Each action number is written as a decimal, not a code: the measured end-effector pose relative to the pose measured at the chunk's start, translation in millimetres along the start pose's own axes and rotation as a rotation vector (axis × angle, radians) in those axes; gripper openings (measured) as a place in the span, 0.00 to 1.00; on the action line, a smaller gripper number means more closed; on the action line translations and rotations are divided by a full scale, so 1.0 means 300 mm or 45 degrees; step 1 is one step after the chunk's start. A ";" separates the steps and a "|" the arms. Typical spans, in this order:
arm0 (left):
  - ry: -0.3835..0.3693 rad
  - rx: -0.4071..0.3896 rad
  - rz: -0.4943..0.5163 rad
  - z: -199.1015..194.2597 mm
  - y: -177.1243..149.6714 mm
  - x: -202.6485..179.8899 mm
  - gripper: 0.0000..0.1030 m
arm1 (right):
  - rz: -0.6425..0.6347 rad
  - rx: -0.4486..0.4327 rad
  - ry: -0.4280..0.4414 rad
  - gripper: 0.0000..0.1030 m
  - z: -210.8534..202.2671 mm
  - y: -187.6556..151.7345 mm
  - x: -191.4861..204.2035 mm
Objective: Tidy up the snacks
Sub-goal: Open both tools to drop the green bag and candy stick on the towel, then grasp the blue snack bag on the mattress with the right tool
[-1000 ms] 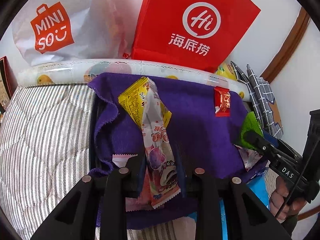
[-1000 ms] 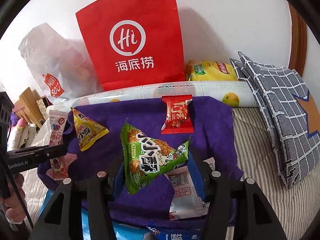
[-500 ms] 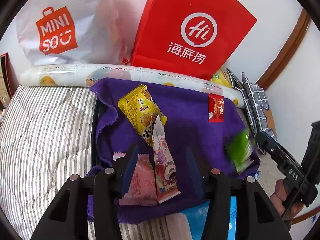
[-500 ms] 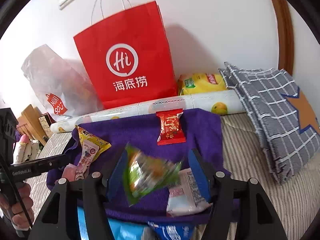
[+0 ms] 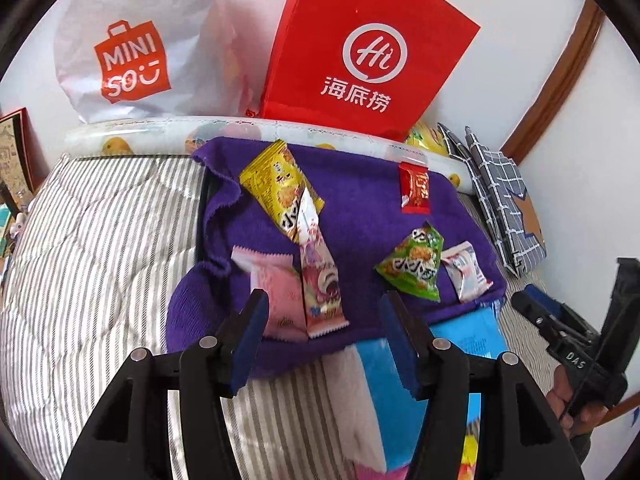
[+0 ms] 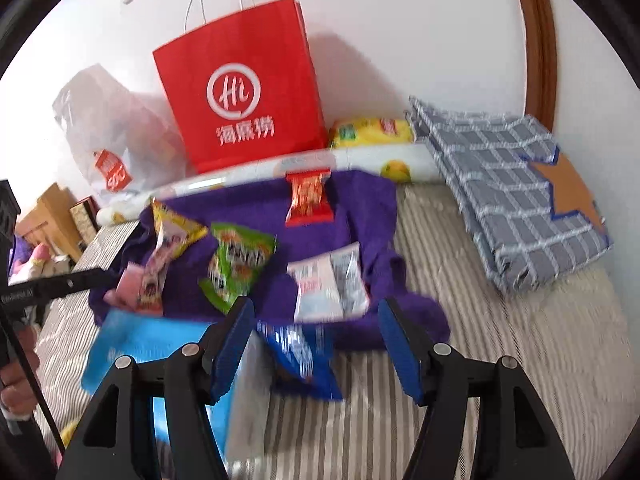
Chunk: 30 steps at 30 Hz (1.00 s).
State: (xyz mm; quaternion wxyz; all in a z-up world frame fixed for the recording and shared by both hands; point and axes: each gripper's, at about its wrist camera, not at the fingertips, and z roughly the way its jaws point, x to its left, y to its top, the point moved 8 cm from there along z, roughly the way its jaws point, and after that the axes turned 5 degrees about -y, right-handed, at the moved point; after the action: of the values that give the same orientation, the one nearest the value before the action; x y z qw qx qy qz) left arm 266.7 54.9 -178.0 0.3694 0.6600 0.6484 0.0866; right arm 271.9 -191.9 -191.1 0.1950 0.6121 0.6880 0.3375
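Note:
A purple cloth (image 5: pixel 360 208) on the bed carries several snack packets. My left gripper (image 5: pixel 326 300) hovers at its near edge, jaws opening, with nothing gripped. Just beyond its tips lie a long pink-and-white packet (image 5: pixel 318 276) and a pink packet (image 5: pixel 276 296), with a yellow packet (image 5: pixel 276 184) further back. My right gripper (image 6: pixel 316 306) stands open and holds nothing. The green packet (image 6: pixel 238 260) and a white packet (image 6: pixel 328 280) lie on the cloth ahead of it. A red packet (image 6: pixel 308 200) sits at the far edge. A dark blue packet (image 6: pixel 300 356) lies between the right fingers, lower down.
A red paper bag (image 5: pixel 360 48) and a white plastic bag (image 5: pixel 132 56) lean on the wall behind a rolled mat (image 5: pixel 160 136). A folded grey checked cloth (image 6: pixel 512 200) lies at the right. A light blue packet (image 6: pixel 148 340) sits off the cloth's near edge on the striped bedding (image 5: pixel 100 240).
The left gripper let go of the long pink-and-white packet and the right let go of the green packet. Both packets now lie on the cloth, and both grippers have drawn back.

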 end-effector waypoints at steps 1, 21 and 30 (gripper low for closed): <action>0.001 -0.001 -0.001 -0.009 -0.007 0.003 0.56 | 0.005 0.013 0.011 0.59 0.006 -0.013 -0.003; 0.051 0.011 -0.045 -0.094 -0.099 0.061 0.57 | 0.027 0.136 0.090 0.31 0.045 -0.116 -0.032; 0.034 0.024 -0.040 -0.113 -0.156 0.054 0.57 | 0.023 0.267 0.099 0.31 -0.105 -0.262 -0.062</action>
State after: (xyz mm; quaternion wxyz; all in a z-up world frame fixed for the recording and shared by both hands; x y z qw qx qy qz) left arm 211.7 77.3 -187.9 0.3557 0.6520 0.6644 0.0835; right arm 197.7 -219.0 -227.1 0.1001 0.6217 0.7211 0.2889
